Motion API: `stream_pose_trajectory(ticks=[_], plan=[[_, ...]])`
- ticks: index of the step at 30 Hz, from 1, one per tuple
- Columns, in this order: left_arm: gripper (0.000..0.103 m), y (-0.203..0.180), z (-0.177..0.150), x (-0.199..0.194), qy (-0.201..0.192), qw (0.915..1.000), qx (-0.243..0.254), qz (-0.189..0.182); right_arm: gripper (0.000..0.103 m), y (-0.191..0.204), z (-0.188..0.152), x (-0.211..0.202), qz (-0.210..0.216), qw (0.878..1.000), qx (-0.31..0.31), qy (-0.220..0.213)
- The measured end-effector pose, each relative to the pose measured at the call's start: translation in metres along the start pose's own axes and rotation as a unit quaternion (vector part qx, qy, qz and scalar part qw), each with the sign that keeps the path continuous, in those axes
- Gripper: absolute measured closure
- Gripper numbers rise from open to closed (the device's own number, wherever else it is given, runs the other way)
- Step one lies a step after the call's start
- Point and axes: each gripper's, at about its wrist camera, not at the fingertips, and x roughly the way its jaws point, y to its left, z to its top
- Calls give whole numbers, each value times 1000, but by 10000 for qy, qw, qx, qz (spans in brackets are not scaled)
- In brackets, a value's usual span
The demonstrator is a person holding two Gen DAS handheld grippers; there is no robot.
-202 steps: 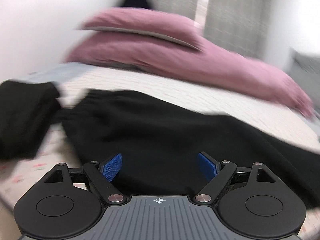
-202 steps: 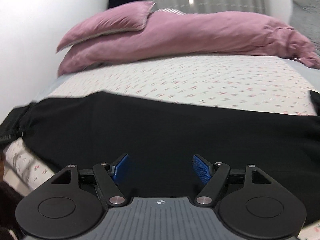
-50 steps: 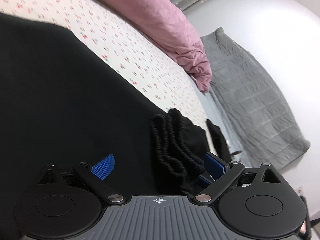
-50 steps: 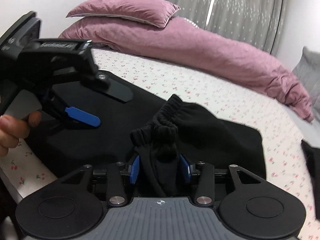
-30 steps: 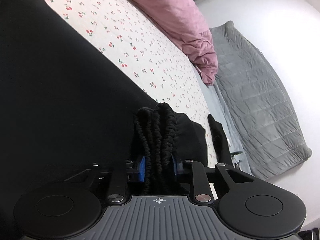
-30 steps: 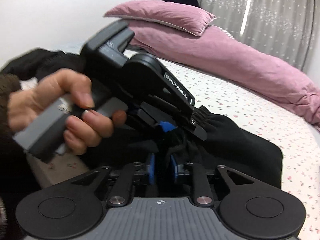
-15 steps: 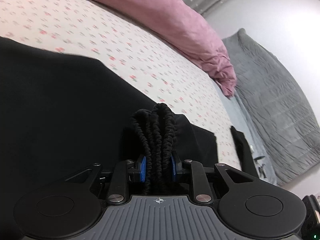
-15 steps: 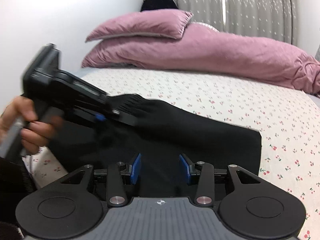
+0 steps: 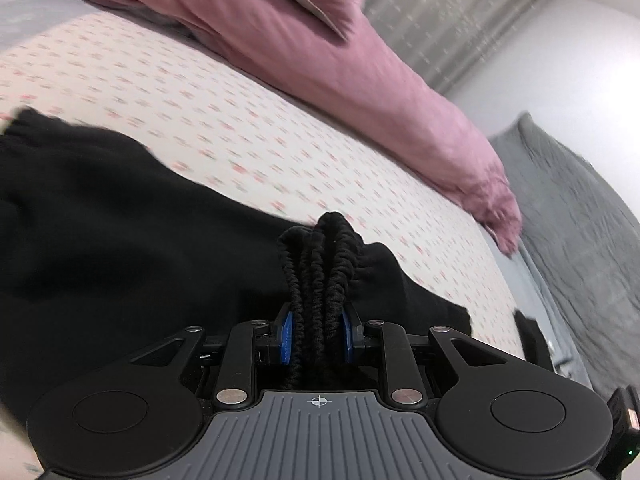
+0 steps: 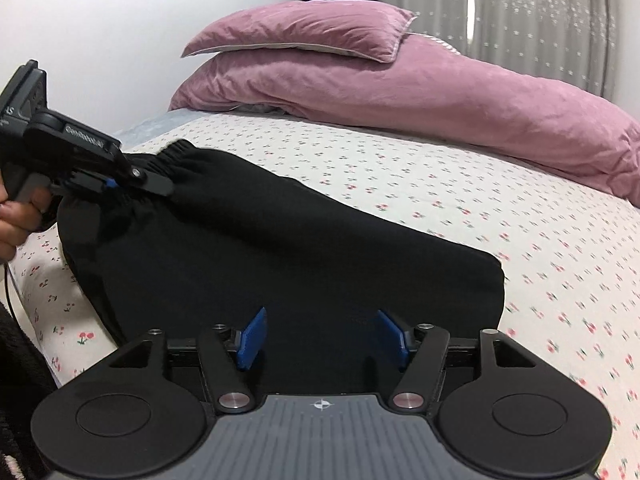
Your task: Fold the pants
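Note:
Black pants lie folded over on the cherry-print bed sheet. My left gripper is shut on their bunched elastic end, which stands up between the blue pads. In the right wrist view the left gripper, held by a hand, holds that end above the pants' far left. My right gripper hovers over the near part of the pants. Its jaws are opening and nothing is between its pads. In the left wrist view the rest of the pants spreads to the left.
Pink pillows and a pink duvet lie along the head of the bed. A grey quilt hangs at the right. A white wall is on the left, and the bed's edge is near left.
My right gripper has let go of the bunched elastic end and opened. My left gripper has carried that end leftward and upward over the pants, drawing the fabric over itself.

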Motion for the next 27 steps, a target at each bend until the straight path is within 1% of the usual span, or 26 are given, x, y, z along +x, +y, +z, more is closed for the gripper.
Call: stream_pose_trajectory(ticks=[2, 4, 7, 10, 13, 15, 18, 20, 22, 23, 24, 25, 27], plan=[[82, 11, 7, -13, -223, 9994, 16, 255, 39, 5, 5, 6, 28, 10000, -58, 9], [82, 21, 12, -21, -340, 9985, -5, 436, 38, 10, 7, 11, 53, 9999, -101, 19], [82, 38, 16, -26, -298, 9981, -252, 477, 38, 17, 11, 19, 85, 9998, -149, 70], [82, 46, 16, -32, -340, 9972, -332, 575, 38, 25, 13, 26, 110, 9997, -182, 117], [82, 50, 16, -44, -507, 9964, -280, 614, 37, 31, 15, 29, 131, 9996, -235, 124], [82, 53, 17, -50, -584, 9953, -204, 740, 36, 34, 16, 31, 154, 9994, -268, 121], [81, 65, 19, -50, -509, 9934, -324, 971, 33, 38, 15, 34, 158, 9993, -313, 156], [77, 70, 16, -44, -429, 9918, -241, 1181, 32, 40, 16, 39, 147, 9990, -349, 226], [73, 68, 14, -39, -396, 9898, -84, 1369, 30, 40, 14, 43, 129, 9986, -385, 330], [70, 64, 13, -41, -441, 9895, -32, 1377, 30, 40, 13, 45, 114, 9984, -395, 390], [59, 61, 13, -44, -512, 9887, 42, 1406, 30, 41, 12, 46, 101, 9982, -402, 433], [40, 56, 12, -48, -640, 9878, 154, 1409, 30, 41, 11, 46, 86, 9981, -412, 444], [21, 44, 11, -60, -1063, 9833, 398, 1424, 30, 41, 11, 41, 90, 9981, -442, 419]])
